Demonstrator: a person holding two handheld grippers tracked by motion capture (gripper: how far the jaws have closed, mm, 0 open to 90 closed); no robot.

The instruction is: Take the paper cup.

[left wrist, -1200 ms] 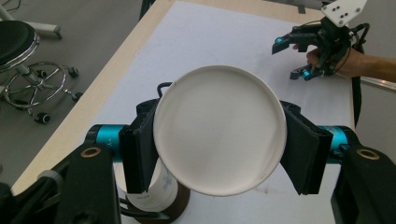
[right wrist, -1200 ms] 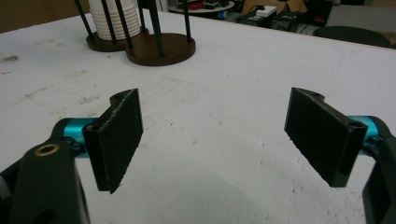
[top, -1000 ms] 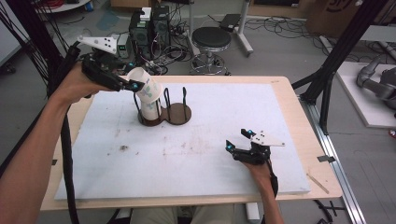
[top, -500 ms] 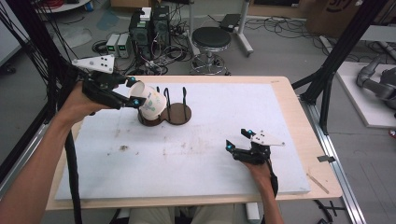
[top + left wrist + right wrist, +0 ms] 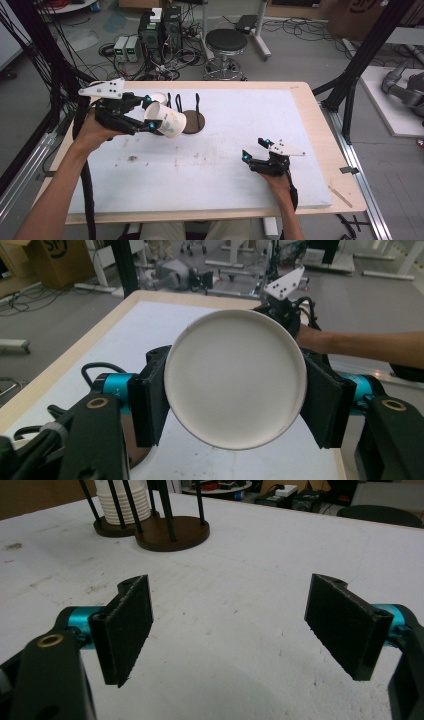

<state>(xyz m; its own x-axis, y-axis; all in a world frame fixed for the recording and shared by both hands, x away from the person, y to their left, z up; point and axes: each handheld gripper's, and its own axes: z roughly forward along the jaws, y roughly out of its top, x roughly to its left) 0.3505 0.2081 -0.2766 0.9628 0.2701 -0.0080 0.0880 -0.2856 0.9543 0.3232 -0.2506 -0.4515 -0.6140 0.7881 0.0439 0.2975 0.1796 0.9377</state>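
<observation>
Cup lifted off the stack
Left gripper (image 5: 148, 114), clamping the paper cup (image 5: 166, 121), has swung it down off the holder (image 5: 192, 121), probably for placing; right gripper (image 5: 256, 149) rests open.

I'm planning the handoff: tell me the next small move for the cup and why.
Probably carry the paper cup toward the right gripper. The left gripper is clamped on it, tipped sideways just off the stand, while the right gripper rests open on the table, empty.

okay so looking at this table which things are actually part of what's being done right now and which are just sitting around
In use: paper cup clamped in the left gripper; stacked cups in the dark rod holder; right gripper, open.

Lying about: stool, electronics boxes, floor cables.
</observation>
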